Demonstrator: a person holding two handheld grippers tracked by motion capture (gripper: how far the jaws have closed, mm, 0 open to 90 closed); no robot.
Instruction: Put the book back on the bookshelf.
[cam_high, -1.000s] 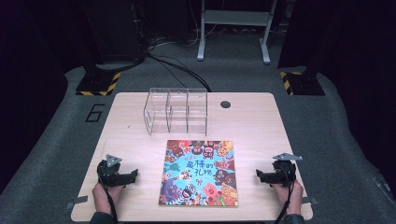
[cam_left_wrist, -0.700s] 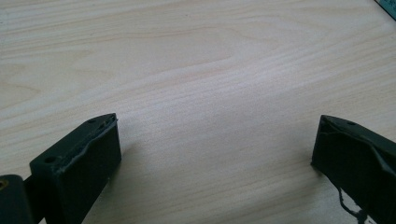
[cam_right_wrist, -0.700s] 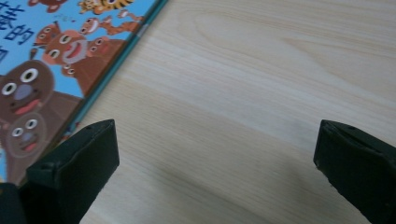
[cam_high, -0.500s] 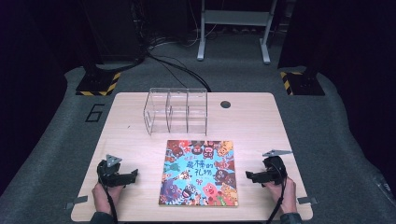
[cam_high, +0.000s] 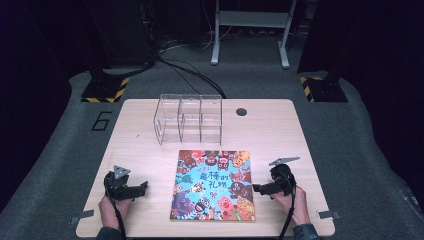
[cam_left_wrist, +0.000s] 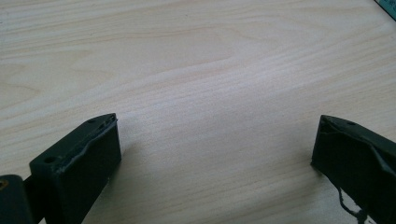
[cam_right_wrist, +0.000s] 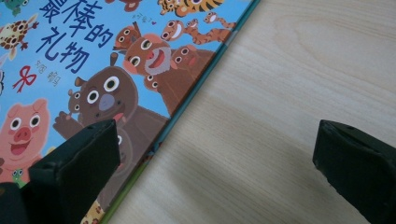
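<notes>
On the pale wooden table (cam_high: 270, 130) a thin, stiff, slick picture book (cam_high: 212, 185) is lying flat at the near middle, best pinched at its right edge, which the spread right gripper (cam_high: 257, 188) is straddling, while the left gripper (cam_high: 142, 187) is sitting spread, well apart.

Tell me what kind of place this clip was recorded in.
Probably a lab or studio set up for recording, not a home: a lone wooden table on grey carpet with a painted number 6, dark surroundings, stand bases edged in hazard stripes, and loose cables across the floor.
</notes>
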